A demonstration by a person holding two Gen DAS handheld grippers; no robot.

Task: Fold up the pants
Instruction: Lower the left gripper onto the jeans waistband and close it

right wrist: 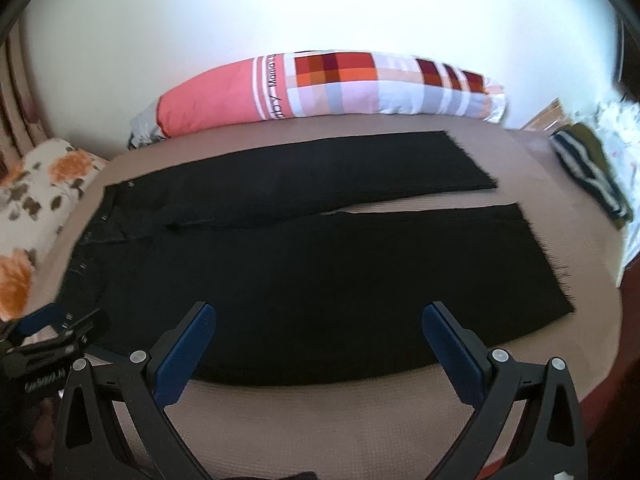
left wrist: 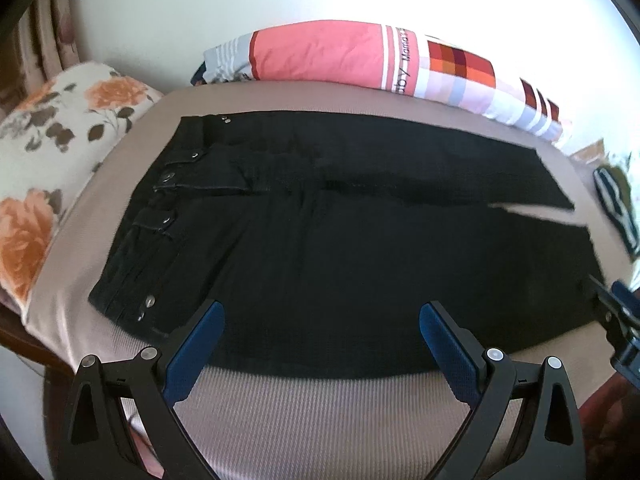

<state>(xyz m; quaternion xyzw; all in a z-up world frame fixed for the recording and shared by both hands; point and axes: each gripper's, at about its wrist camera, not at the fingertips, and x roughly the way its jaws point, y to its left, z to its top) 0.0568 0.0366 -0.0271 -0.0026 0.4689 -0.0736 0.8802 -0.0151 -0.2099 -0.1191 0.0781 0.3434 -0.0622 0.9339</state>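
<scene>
The black pants [left wrist: 320,240] lay flat and unfolded on the beige bed cover [left wrist: 312,412], waistband with its metal snaps toward nine o'clock, both legs running toward three o'clock. A thin wedge of cover showed between the legs near the frayed hems. The left gripper [left wrist: 320,320] hovered over the near edge of the pants by the waist end, its blue pads spread wide and holding nothing. The right gripper [right wrist: 320,320] hung over the near leg, likewise spread wide and empty. A pink and checked bolster [right wrist: 332,84] lay along the far edge at twelve o'clock, just beyond the far leg. A floral pillow [left wrist: 52,152] sat at nine o'clock, and a dark striped garment [right wrist: 588,172] at two o'clock, clear of the hems.
</scene>
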